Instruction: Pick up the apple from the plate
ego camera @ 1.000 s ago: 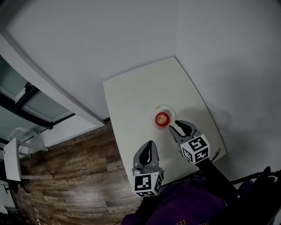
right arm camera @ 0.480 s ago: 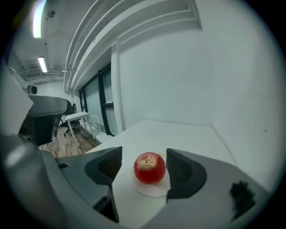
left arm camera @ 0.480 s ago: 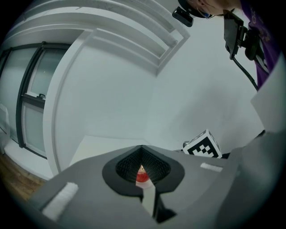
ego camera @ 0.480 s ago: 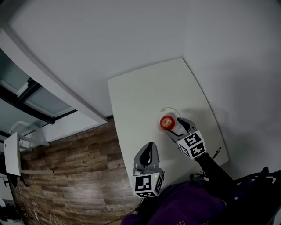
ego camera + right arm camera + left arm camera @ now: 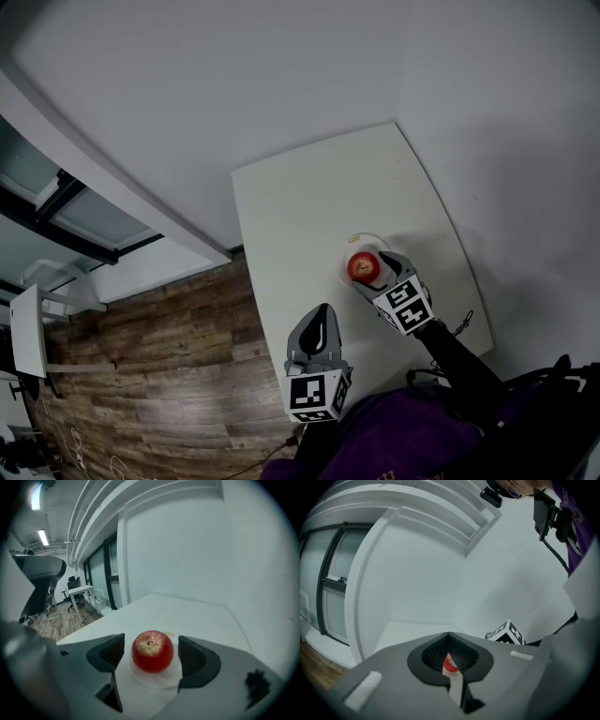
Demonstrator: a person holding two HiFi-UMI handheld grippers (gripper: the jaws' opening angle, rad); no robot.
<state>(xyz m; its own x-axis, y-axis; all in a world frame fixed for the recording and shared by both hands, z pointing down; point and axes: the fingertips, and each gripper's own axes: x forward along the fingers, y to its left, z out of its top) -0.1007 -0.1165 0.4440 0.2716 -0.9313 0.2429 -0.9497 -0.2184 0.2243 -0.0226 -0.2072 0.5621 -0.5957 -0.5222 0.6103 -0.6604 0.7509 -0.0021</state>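
While the jaws of the right gripper (image 5: 151, 645) are opening, the apple (image 5: 152, 651) is seen between them, flanked on both sides by the ribbed pads and touched by neither. The apple is set upright on a small white plate (image 5: 157, 680) on the white table (image 5: 309, 206). Its stem hollow is turned upward, so its stem axis is held roughly vertical. Being nearly round, it is given no clear long axis.

Only in the right gripper view are the gaps beside the apple shown, along with a small yellowish scrap (image 5: 168, 633) just behind the plate.

From the head view, the apple (image 5: 362, 267) is partly covered by the right gripper (image 5: 373, 268), and the left gripper (image 5: 319, 311) is found well apart from the plate, nearer the table's edge above the wooden floor (image 5: 159, 366).

In the left gripper view, the left gripper (image 5: 449, 635) is shown with its jaws drawn together, nothing gripped. The apple is glimpsed through them only as a red sliver.
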